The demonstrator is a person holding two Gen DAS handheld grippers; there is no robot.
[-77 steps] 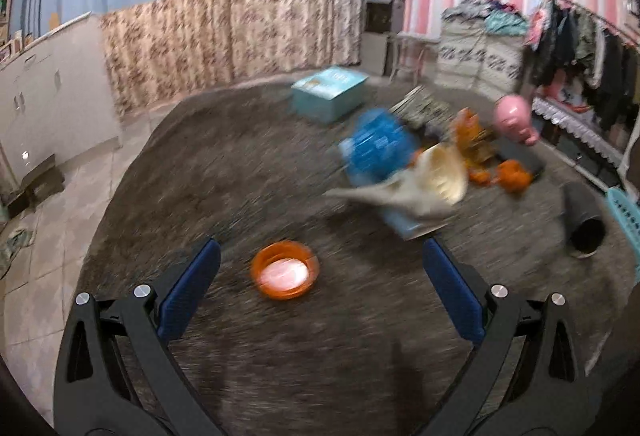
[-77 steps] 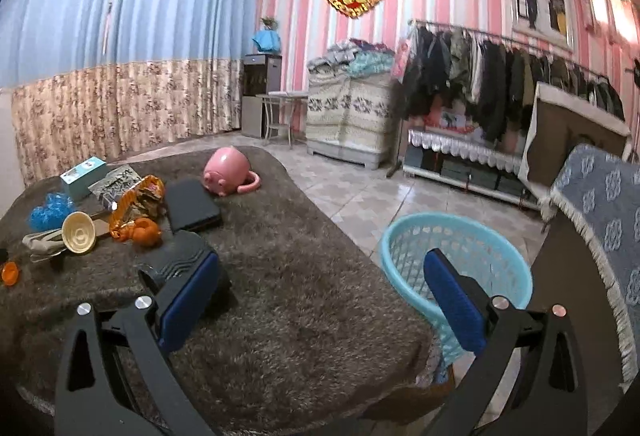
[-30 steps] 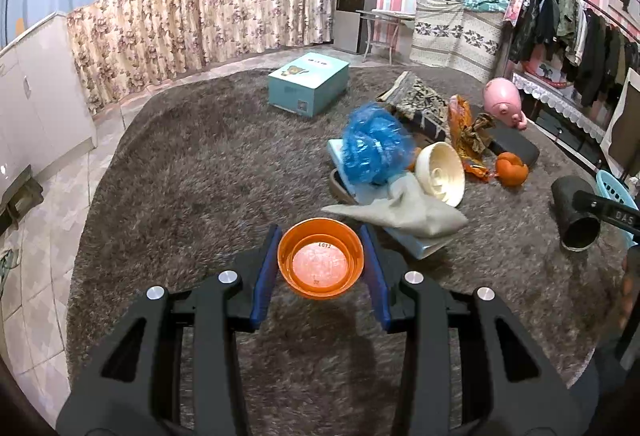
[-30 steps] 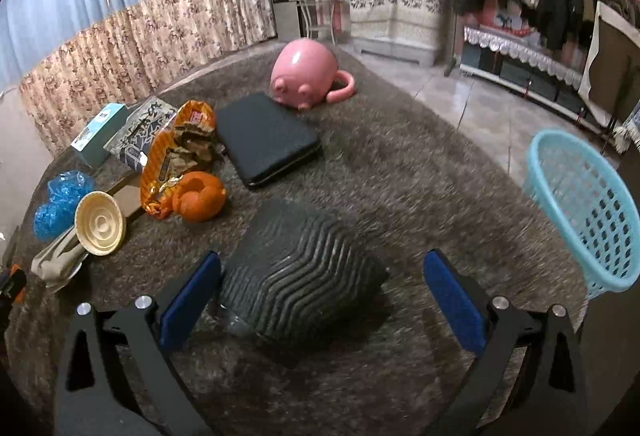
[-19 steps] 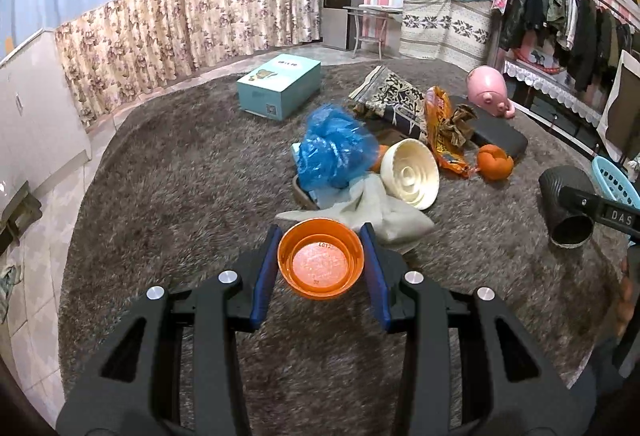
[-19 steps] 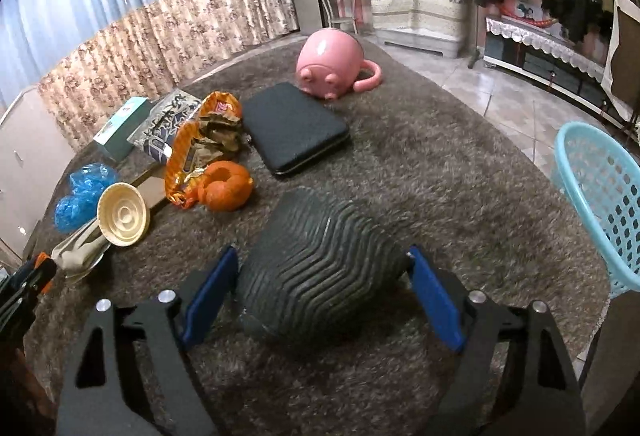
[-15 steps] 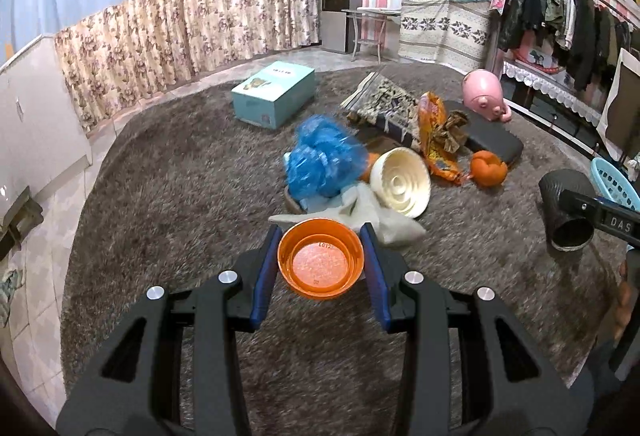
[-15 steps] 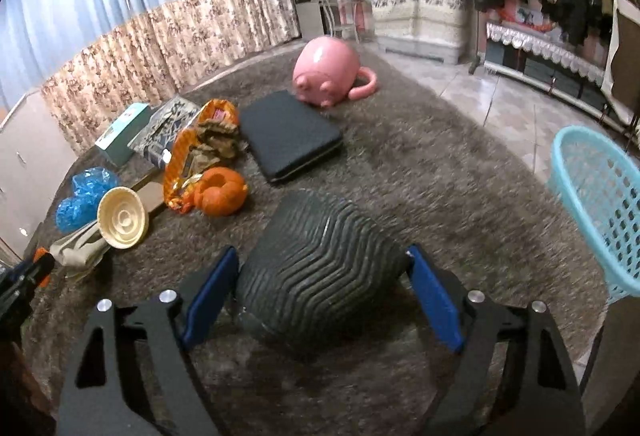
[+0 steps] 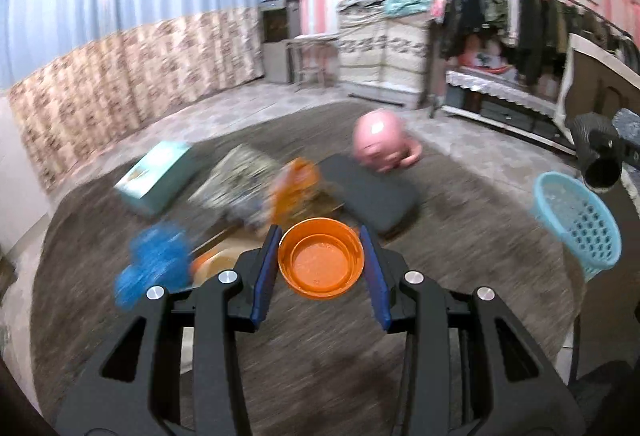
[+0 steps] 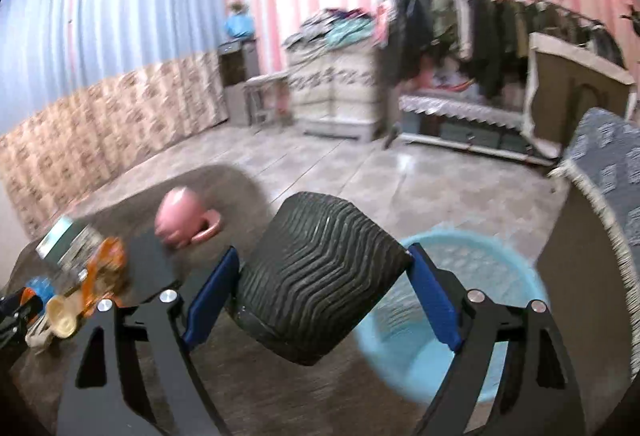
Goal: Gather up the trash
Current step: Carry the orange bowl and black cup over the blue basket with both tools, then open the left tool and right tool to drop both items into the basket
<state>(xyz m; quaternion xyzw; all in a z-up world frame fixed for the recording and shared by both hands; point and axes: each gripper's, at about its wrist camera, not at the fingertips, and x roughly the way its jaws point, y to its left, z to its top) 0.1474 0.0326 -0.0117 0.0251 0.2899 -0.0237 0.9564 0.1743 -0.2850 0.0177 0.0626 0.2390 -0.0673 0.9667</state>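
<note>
My left claw (image 9: pixel 320 268) is clamped on the orange bowl (image 9: pixel 321 263), low centre. My right claw (image 10: pixel 320 290) grips the black ribbed cup (image 10: pixel 316 276). Both must go over the blue basket (image 10: pixel 460 316), lower right, then let go.

black cup (image 10: pixel 320 276) lifted, seemingly over basket (image 10: pixel 460 316)

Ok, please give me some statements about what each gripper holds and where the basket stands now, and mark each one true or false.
1. The left gripper is shut on the orange bowl. True.
2. The right gripper is empty. False: it clamps the black ribbed cup.
3. The blue basket stands on the brown rug. False: it stands beside the rug's edge.
4. The pink piggy bank lies on the rug. True.
</note>
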